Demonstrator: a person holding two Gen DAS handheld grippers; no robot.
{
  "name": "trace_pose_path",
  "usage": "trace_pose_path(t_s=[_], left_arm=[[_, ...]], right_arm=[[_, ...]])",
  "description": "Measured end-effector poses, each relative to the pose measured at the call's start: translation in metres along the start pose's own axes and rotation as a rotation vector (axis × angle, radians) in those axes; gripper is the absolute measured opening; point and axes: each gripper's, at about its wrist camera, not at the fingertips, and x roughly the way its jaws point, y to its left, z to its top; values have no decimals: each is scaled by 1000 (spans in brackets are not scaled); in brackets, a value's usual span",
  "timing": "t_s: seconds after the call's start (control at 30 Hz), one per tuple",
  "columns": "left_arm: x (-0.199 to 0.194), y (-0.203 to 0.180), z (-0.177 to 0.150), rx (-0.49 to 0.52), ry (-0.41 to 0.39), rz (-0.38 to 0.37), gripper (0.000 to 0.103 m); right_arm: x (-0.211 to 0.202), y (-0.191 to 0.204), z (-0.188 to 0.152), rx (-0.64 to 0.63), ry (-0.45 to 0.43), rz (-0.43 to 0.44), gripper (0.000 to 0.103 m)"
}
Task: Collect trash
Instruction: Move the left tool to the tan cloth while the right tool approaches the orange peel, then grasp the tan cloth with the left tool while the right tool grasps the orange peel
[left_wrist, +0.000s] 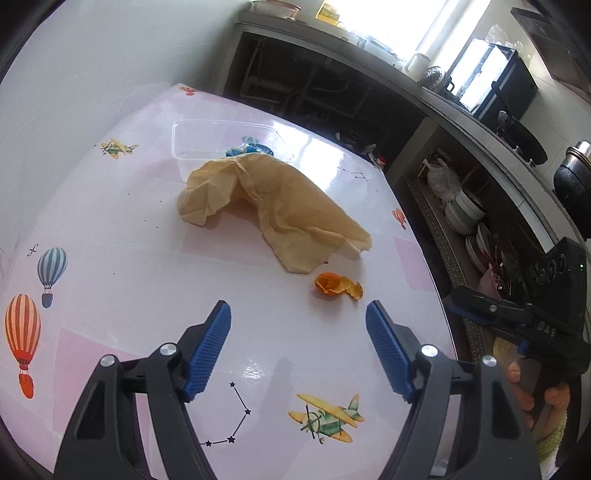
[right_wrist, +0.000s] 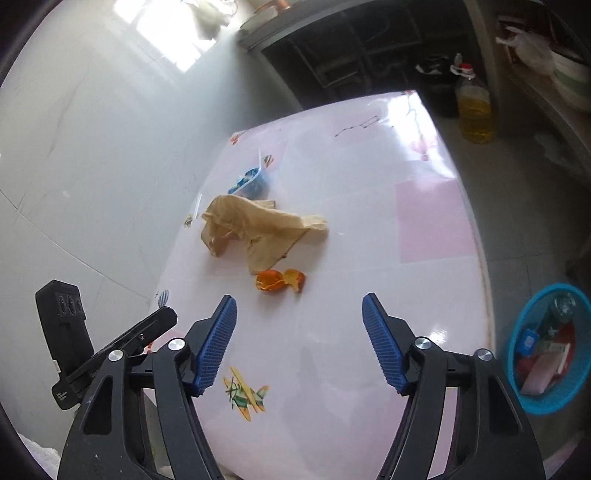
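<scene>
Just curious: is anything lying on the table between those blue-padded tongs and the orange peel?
No. In both wrist views only bare tablecloth lies between each open gripper and the orange peel.

Bright daylight, strong fisheye bend

A blown-out window lights the room; its glare streaks the glossy table near its far edge, and a pale patch falls on the wall. Shelves stay dim. Shadows are soft. Right wrist view is slightly hazy; both frames darken and curve at the corners.
</scene>
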Motion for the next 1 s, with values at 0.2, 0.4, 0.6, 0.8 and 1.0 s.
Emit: trace_pose_path(t_s=[0.2, 0.4, 0.6, 0.8, 1.0], left_arm=[[1, 13, 11, -23, -13, 1, 62], [1, 20, 18, -13, -30, 14, 60], [4, 25, 25, -16, -37, 13, 56], [6, 16, 43, 29, -90, 12, 55], [27, 9, 80, 90, -131, 34, 55]], right_arm=[[59, 31, 8, -110, 60, -40, 52], [86, 42, 9, -205, 76, -123, 49], [93, 44, 4, -259, 72, -179, 32], [95, 39, 1, -237, 87, -166, 11], [85, 28, -5, -188, 91, -149, 10]])
